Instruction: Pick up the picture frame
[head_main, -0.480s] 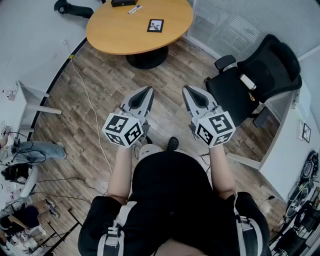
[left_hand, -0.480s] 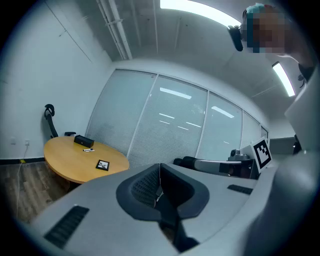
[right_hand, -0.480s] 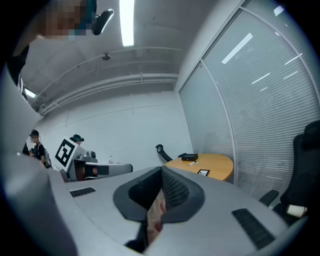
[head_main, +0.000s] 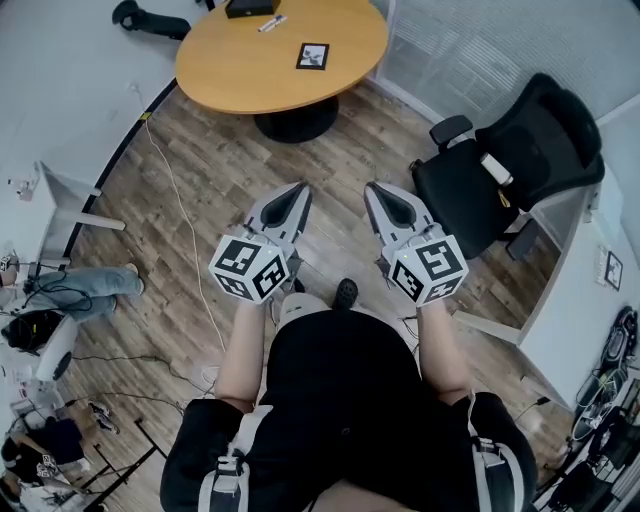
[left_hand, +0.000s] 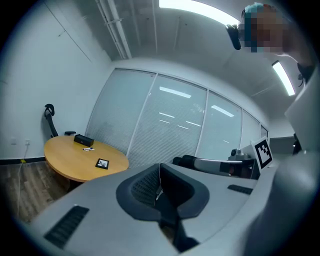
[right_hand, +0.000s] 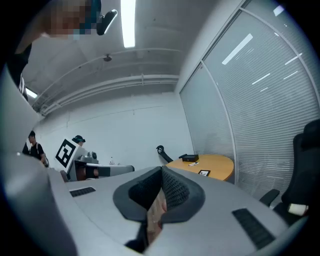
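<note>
On the round wooden surface (head_main: 250, 75), the picture frame (head_main: 313, 56) lay flat, well apart from the left gripper (head_main: 296, 192) and right gripper (head_main: 376, 190), which hovered above the floor (head_main: 200, 190), each with fingers closed together on nothing.

- Tabletop (head_main: 250, 70): light wood, smooth, low-sheen finish.
- Floor (head_main: 230, 170): wood-look planks, grey-brown, matt, with visible grain.
- Picture frame (head_main: 312, 55): black border, matt.
- Chair (head_main: 540, 130): black, cloth-like seat and back, matt.
- Left tongs (head_main: 298, 190) and right tongs (head_main: 372, 190): smooth grey plastic shells, matt; pads (left_hand: 142, 186) black and ribbed.
- Partition wall (left_hand: 165, 120): frosted glass, finely lined.
</note>
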